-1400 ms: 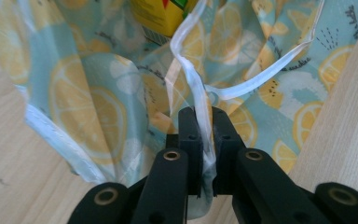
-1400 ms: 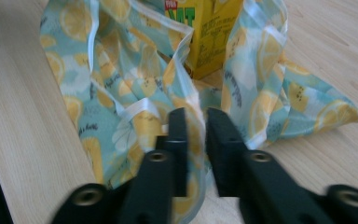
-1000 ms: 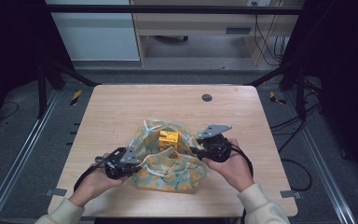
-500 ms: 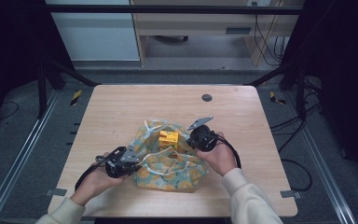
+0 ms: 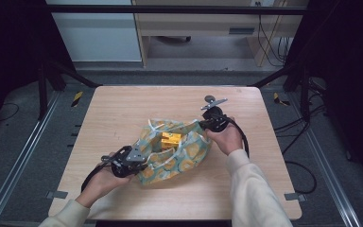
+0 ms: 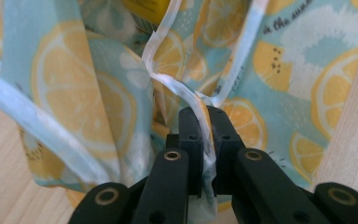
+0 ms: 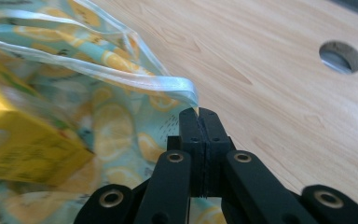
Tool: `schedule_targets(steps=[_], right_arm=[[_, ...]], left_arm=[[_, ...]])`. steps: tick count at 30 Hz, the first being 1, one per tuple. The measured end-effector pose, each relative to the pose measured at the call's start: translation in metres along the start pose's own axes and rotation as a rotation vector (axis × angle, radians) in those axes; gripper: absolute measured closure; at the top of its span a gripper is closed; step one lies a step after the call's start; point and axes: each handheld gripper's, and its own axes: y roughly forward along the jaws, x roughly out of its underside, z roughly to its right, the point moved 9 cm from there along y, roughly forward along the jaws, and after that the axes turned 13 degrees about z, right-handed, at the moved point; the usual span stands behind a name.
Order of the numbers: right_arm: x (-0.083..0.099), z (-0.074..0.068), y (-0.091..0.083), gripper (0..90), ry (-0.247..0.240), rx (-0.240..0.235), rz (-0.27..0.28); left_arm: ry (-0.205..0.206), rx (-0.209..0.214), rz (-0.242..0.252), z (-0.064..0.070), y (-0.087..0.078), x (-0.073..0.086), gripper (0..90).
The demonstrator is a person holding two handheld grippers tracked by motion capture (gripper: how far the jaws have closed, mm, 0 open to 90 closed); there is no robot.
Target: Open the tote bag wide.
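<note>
A light-blue bag printed with lemon slices [image 5: 179, 153] lies in the middle of the wooden table [image 5: 123, 109]. A yellow box [image 5: 170, 139] sits inside its open mouth and shows blurred in the right gripper view [image 7: 23, 149]. My left gripper [image 5: 139, 161] is at the bag's near left side, shut on the bag's white-edged rim [image 6: 200, 107]. My right gripper [image 5: 203, 124] is at the bag's far right corner, shut on the rim's corner [image 7: 186, 95]. The two hold the mouth apart.
A round hole [image 5: 210, 99] in the tabletop lies just beyond my right gripper, also visible in the right gripper view [image 7: 340, 56]. Black frame posts and cables stand around the table. Bare wood surrounds the bag on all sides.
My right gripper has moved away from me and upward toward the table's far side, pulling the bag's right corner with it and stretching the mouth wider. The left gripper has stayed put.
</note>
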Motion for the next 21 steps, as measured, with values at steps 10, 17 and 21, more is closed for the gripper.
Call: schedule_targets(steps=[10,17,21], right_arm=[[0.031,0.005,0.020,89.9,0.042,0.000,-0.049],[0.038,0.006,0.023,88.3,0.040,0.007,-0.074],[0.035,0.007,0.021,82.8,0.043,0.015,-0.061]], left_arm=[[0.007,0.020,-0.057,0.004,0.005,0.012,86.2],[0.009,0.033,-0.070,0.008,0.004,0.015,86.1],[0.014,0.040,-0.071,0.011,0.003,0.016,85.7]])
